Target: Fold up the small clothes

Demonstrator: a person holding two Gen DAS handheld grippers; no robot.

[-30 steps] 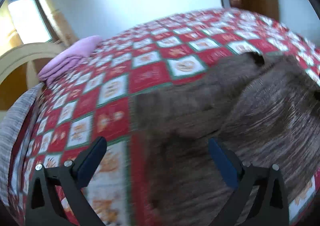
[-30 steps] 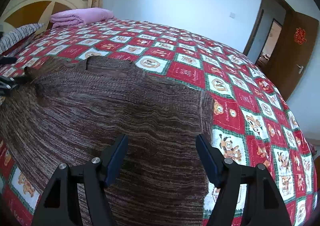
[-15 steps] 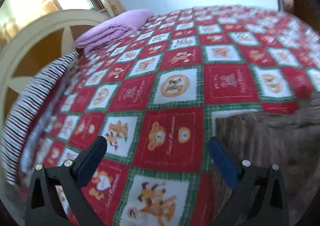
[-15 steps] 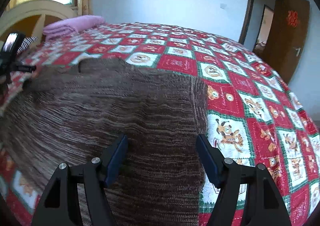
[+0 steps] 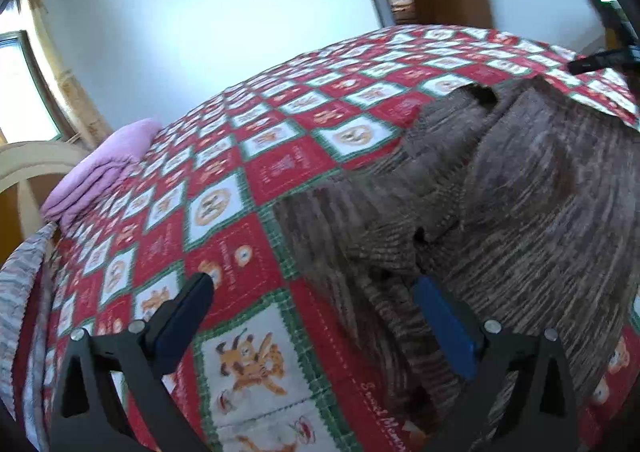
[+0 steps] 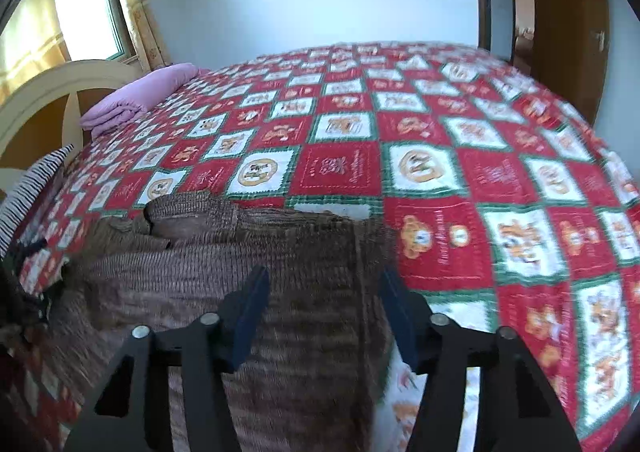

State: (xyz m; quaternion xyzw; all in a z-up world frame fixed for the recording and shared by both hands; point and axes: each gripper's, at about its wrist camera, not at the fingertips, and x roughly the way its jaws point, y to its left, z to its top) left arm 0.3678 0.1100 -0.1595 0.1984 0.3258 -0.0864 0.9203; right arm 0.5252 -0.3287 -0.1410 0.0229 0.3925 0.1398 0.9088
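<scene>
A brown striped knit garment (image 5: pixel 520 203) lies spread on the red patchwork quilt (image 5: pixel 240 179). In the left wrist view my left gripper (image 5: pixel 312 292) is open and empty, over the garment's left edge where a fold is raised. In the right wrist view the garment (image 6: pixel 248 272) lies under my right gripper (image 6: pixel 324 288), which is open and empty above its right edge. A rumpled collar part (image 6: pixel 188 207) sits at the garment's far side. The right gripper shows at the far right of the left wrist view (image 5: pixel 608 55).
A folded lilac blanket (image 6: pixel 140 95) lies near the cream headboard (image 6: pixel 52 91). A striped pillow (image 6: pixel 28 191) is at the left. A wooden door (image 6: pixel 568 11) stands at the back right. The quilt (image 6: pixel 500 171) extends far right.
The left gripper has swung back right, so the garment's edge is under it again. The right gripper has moved closer over the garment's right edge. Part of the garment now lies folded over.
</scene>
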